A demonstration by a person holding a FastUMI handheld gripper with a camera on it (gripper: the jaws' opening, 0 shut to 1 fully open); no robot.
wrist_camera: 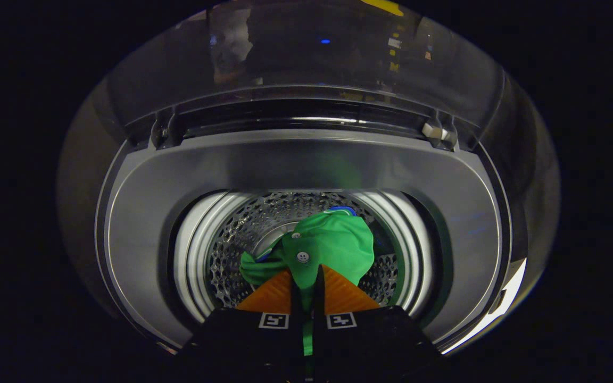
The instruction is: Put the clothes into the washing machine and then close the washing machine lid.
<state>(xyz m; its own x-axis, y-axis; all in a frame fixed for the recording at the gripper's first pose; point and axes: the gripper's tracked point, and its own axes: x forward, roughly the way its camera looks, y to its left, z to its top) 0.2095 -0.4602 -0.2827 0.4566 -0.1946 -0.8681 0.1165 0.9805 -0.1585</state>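
Shirt [333,244] — seemingly pinched — over drum [232,234]

The gripper [306,276] pinches soft matt green cloth with a small pale button [333,244] over a perforated shiny metal drum [232,234]; smooth grey plastic rim [141,213]; glossy transparent lid [306,48].

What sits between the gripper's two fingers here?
Gripper view: the gripper is shut on a green buttoned cloth garment; a strip of it is pinched between the fingers, the rest bunching ahead over the perforated steel drum.
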